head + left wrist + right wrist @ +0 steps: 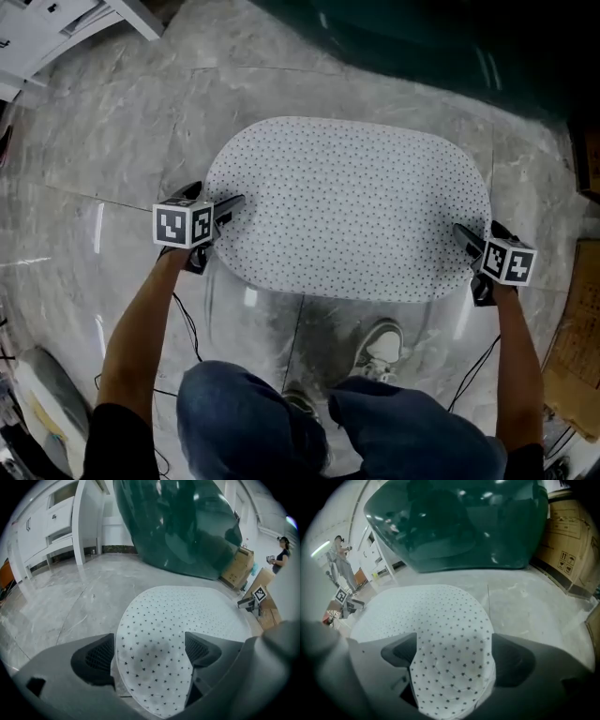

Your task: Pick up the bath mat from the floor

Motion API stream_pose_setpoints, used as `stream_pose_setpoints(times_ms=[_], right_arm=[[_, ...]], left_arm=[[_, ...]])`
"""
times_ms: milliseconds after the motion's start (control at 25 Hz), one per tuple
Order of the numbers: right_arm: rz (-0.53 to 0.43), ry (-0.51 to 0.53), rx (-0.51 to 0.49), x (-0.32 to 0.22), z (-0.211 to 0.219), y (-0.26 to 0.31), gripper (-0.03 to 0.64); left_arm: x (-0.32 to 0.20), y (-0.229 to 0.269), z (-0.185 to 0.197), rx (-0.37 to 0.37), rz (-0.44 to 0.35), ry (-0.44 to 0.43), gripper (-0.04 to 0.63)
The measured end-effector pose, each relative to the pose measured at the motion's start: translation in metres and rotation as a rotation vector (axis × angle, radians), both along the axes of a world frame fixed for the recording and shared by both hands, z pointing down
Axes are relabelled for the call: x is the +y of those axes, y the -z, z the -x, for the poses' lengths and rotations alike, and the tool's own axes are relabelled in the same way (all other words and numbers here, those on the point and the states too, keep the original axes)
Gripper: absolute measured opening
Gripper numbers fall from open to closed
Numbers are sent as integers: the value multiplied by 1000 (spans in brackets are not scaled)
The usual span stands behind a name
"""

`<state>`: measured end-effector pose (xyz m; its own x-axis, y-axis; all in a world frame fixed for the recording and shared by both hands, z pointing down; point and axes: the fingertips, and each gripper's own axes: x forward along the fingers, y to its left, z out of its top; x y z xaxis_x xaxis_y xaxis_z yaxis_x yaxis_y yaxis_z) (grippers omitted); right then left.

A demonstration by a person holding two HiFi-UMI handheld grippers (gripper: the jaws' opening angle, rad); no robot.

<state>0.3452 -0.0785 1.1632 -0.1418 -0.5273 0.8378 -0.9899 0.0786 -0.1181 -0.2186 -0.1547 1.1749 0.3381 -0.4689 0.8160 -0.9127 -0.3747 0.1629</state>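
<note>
The bath mat (347, 206) is a white oval with small dark dots, lying flat on the grey marble floor. My left gripper (228, 210) is at its left end and my right gripper (467, 240) at its right end. In the left gripper view the mat's end (154, 667) bulges up between the two wide-set jaws of the left gripper (150, 652). The right gripper view shows the same: the mat's other end (450, 667) lies between the spread jaws of the right gripper (452, 654). Both grippers are open, with the pads standing off the mat.
A large dark green glossy object (422, 37) stands just beyond the mat. White cabinets (47, 527) are at the far left and cardboard boxes (572, 536) at the right. My own knees and a shoe (380, 347) are near the mat's front edge. A person (282, 555) stands far off.
</note>
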Motion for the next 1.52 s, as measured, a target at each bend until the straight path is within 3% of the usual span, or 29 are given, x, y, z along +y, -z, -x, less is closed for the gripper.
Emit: stream_pose_setpoints(times_ms=[360, 680, 1360, 1440, 1520], right_arm=[[92, -26, 62, -8, -16, -26, 549], [61, -33, 67, -8, -8, -25, 494], [50, 57, 36, -5, 36, -19, 137], [47, 64, 20, -5, 43, -19, 45], [43, 45, 14, -5, 45, -19, 38]], left_arm=[[-6, -17, 10, -56, 15, 16, 486], [-2, -15, 2, -65, -5, 39, 417], [9, -10, -18, -65, 19, 60, 166], [10, -10, -24, -42, 29, 57, 118], [10, -11, -30, -34, 36, 51, 66]])
